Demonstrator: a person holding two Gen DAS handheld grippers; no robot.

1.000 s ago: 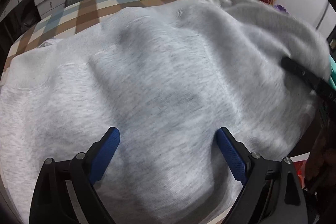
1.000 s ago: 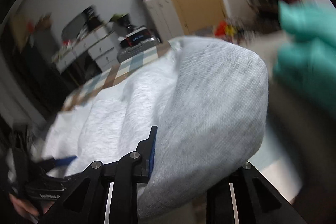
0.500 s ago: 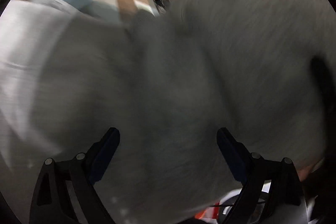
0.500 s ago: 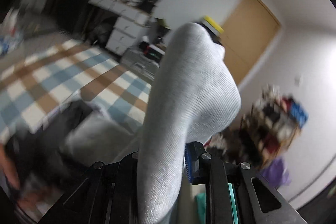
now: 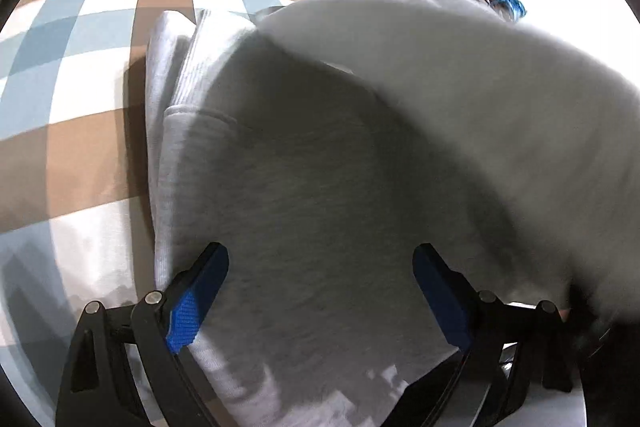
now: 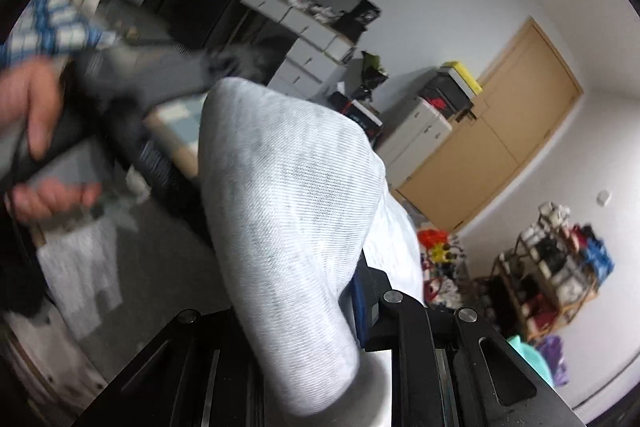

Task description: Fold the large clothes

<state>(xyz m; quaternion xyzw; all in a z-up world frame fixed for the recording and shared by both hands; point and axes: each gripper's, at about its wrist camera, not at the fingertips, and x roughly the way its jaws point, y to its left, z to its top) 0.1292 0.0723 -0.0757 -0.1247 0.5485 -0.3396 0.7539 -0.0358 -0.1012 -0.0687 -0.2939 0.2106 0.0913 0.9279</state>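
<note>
We judge the fold mid-way: our right claw point(image 6: 352, 307) is clenched on a ribbed edge of the grey sweatshirt point(image 5: 320, 187), lifting it, while our left claw point(image 5: 320, 291) hangs released above the cloth lying ahead of it on the checked bed point(image 5: 100, 27). The layers look uneven, possibly doubled; flattening remains.

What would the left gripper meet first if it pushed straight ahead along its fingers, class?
Most likely the grey sweatshirt: it fills the view between and beyond the open left gripper, lying over the checked bedcover. How near the cloth lies is hard to judge.
</note>
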